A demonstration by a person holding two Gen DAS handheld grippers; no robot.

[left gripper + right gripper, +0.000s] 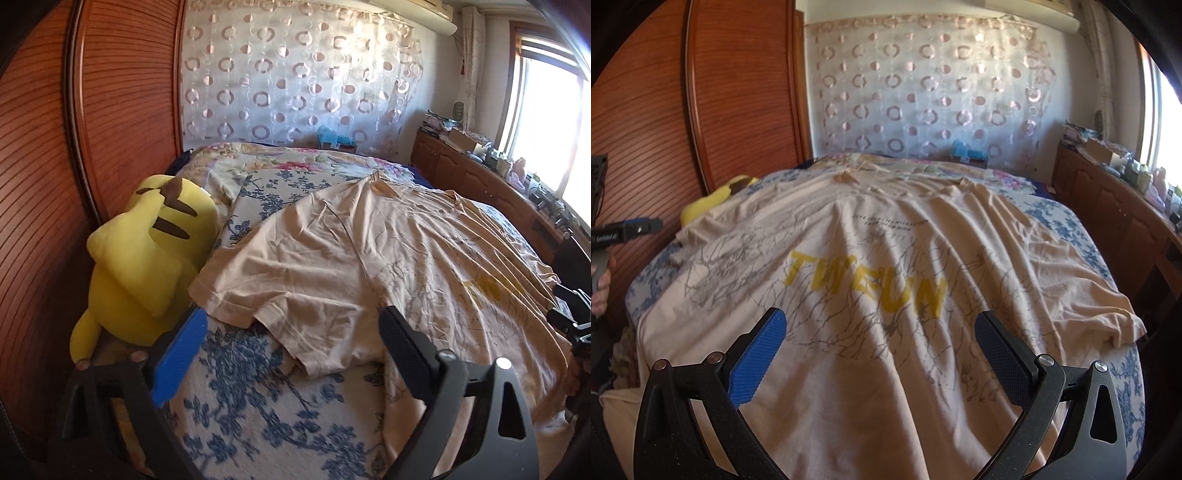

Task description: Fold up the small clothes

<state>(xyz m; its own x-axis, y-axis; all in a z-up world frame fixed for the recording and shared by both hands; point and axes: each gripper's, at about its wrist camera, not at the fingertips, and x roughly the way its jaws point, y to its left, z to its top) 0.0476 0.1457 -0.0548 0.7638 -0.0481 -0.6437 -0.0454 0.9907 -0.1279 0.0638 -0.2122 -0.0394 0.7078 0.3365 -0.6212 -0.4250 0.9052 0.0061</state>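
A cream T-shirt point(886, 258) with yellow lettering and grey line drawings lies spread flat, front up, on the bed; it also shows in the left wrist view point(369, 251). My left gripper point(291, 321) is open and empty, hovering over the shirt's left sleeve point(273, 295). My right gripper point(881, 325) is open and empty, just above the shirt's lower chest below the lettering. The shirt's right sleeve point(1108, 317) lies near the bed's right edge.
A yellow plush toy point(147, 251) sits at the bed's left side against a wooden wardrobe point(55, 166). The bed has a blue floral cover point(258, 406). A wooden cabinet point(1108, 206) with clutter runs under the window on the right.
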